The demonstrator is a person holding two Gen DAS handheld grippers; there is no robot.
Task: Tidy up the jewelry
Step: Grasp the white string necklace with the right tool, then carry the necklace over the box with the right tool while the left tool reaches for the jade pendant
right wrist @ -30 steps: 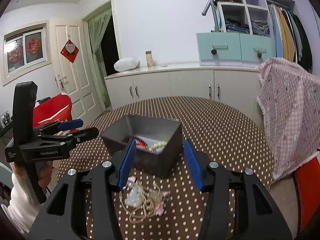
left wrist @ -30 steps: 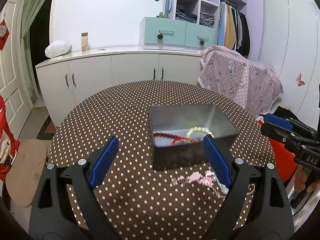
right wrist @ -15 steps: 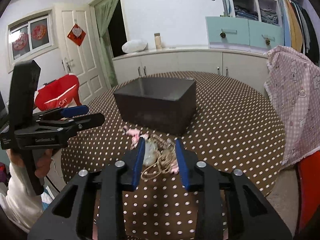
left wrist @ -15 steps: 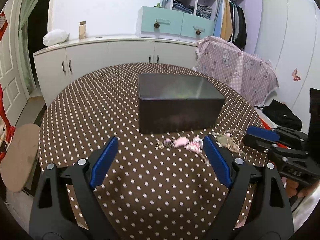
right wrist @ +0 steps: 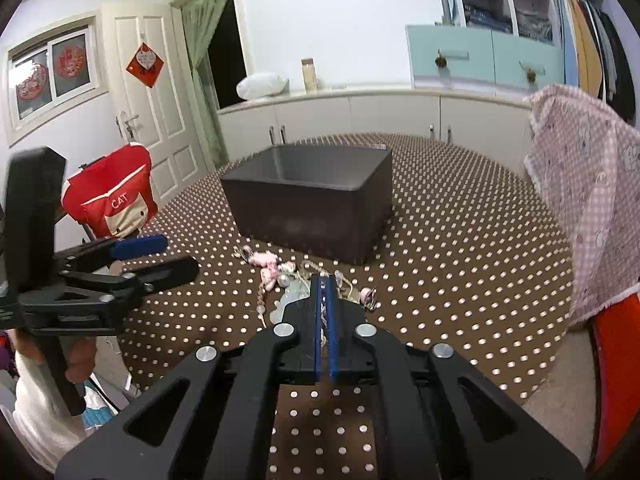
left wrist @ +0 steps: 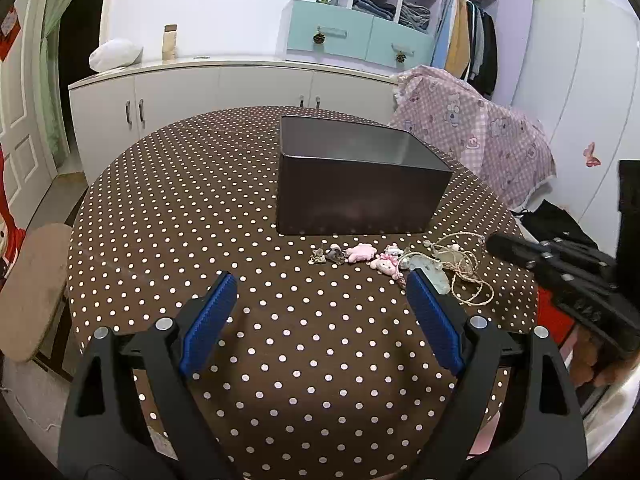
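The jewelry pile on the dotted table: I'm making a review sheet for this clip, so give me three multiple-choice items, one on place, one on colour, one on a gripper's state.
1. Where does the jewelry pile lie?
A. inside the box
B. on the table in front of the box
C. on the white counter

2. What colour are the gripper pads?
A. blue
B. red
C. green

3. How does the right gripper stand?
A. wide open above the box
B. out of view
C. shut at the jewelry pile

Answers:
1 B: the jewelry pile sits on the table just before the dark box.
2 A: the pads of the left gripper are blue.
3 C: the right gripper has its pads together with cord of the pile between them.
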